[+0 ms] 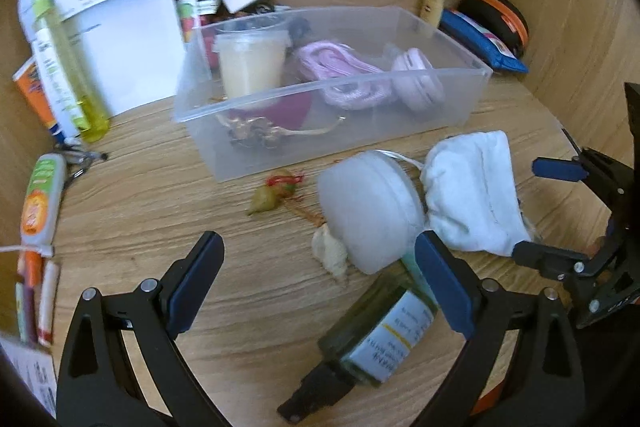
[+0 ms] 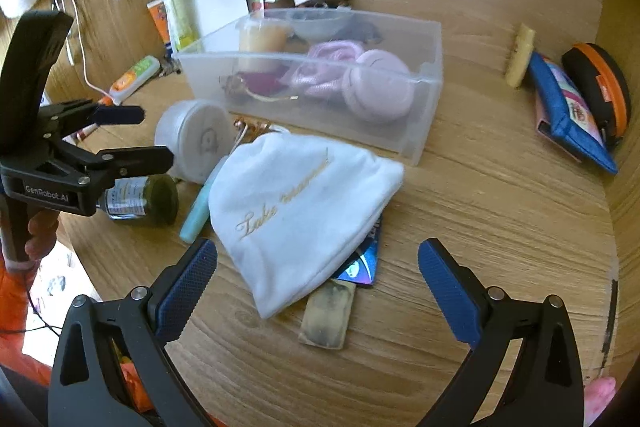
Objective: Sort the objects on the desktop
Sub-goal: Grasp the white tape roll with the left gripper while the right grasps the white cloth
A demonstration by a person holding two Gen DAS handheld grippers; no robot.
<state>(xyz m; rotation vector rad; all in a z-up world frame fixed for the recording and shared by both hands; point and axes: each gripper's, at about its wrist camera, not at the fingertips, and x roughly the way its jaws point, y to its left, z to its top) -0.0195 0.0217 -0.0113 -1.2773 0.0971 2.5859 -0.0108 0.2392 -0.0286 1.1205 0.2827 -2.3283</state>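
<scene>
Pouch, white velvety cloth with gold script, lying on the desk just in front of the clear bin: I judge it soft, light, best pinched at a bunched edge. My left gripper and right gripper both gape apart, holding nothing

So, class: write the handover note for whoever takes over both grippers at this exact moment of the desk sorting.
Left gripper: open, empty, above the green glass bottle lying on the desk.
Right gripper: open, empty, over the white pouch.
Clear bin already holds a cup, pink cord and pink round case.
Left to sort: bottle, pouch, white round case, teal tube, cards under the pouch.
</scene>
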